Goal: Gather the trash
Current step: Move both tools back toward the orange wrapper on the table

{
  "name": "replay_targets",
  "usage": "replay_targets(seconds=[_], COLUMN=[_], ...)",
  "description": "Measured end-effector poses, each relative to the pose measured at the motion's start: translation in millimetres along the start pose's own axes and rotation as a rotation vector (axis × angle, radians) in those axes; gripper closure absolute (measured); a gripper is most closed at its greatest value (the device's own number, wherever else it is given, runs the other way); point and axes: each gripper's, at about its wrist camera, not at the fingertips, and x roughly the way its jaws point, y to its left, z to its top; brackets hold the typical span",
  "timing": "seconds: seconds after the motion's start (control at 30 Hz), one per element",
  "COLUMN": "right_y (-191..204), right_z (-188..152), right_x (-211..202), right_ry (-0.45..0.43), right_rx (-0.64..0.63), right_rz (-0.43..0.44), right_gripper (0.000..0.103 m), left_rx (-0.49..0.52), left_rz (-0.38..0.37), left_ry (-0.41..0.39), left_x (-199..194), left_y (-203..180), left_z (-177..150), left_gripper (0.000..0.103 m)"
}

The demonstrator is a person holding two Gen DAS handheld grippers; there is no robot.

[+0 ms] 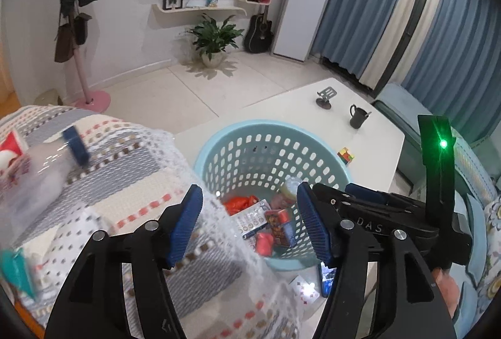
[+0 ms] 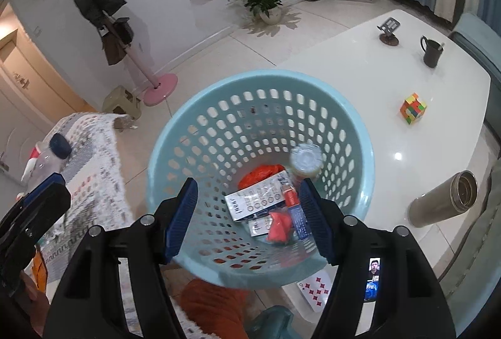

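A light blue perforated basket [image 2: 188, 132] stands at the white table's near edge; it also shows in the left wrist view [image 1: 219, 145]. Inside lie an orange bag [image 2: 260, 174], white blister packs [image 2: 256, 202], a red and blue box [image 2: 296, 207] and a small jar [image 2: 305, 159]. My right gripper [image 2: 247, 218] is open and empty just above the basket's mouth. My left gripper [image 1: 249, 223] is open and empty over the patterned blanket's edge [image 1: 125, 182], left of the basket. A clear plastic bottle with a blue cap [image 1: 47, 157] lies on the blanket, blurred; the right wrist view shows it too [image 2: 51, 152].
On the white table [image 2: 360, 73] stand a black mug [image 2: 432, 52], a phone stand [image 2: 389, 29], a colour cube [image 2: 413, 109] and a metal flask [image 2: 444, 202]. A playing card [image 2: 314, 289] and a phone [image 2: 372, 279] lie near the basket. A coat stand [image 2: 156, 85] is on the floor.
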Motion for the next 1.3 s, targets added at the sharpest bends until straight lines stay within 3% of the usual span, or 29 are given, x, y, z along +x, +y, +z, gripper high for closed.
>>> replay_targets(seconds=[0.47, 0.7, 0.97, 1.2, 1.3], right_y=[116, 180, 235, 246, 243], right_z=[-25, -54, -97, -113, -110], right_x=[-51, -51, -33, -14, -12], right_ry=[-0.073, -0.062, -0.037, -0.015, -0.012], right_rx=[-0.209, -0.314, -0.419, -0.443, -0.427], right_rz=[0.104, 0.175, 0.217, 0.193, 0.201], right_gripper=[0.039, 0.039, 0.039, 0.039, 0.039], left_rx=[-0.162, -0.276, -0.362, -0.358, -0.334], left_rz=[0.115, 0.205, 0.312, 0.280, 0.308], left_ry=[-0.170, -0.224, -0.183, -0.098, -0.089], left_x=[-122, -180, -207, -190, -180], left_y=[65, 114, 180, 205, 208], left_z=[-35, -77, -127, -150, -151], left_gripper=[0.038, 0.031, 0.032, 0.031, 0.031])
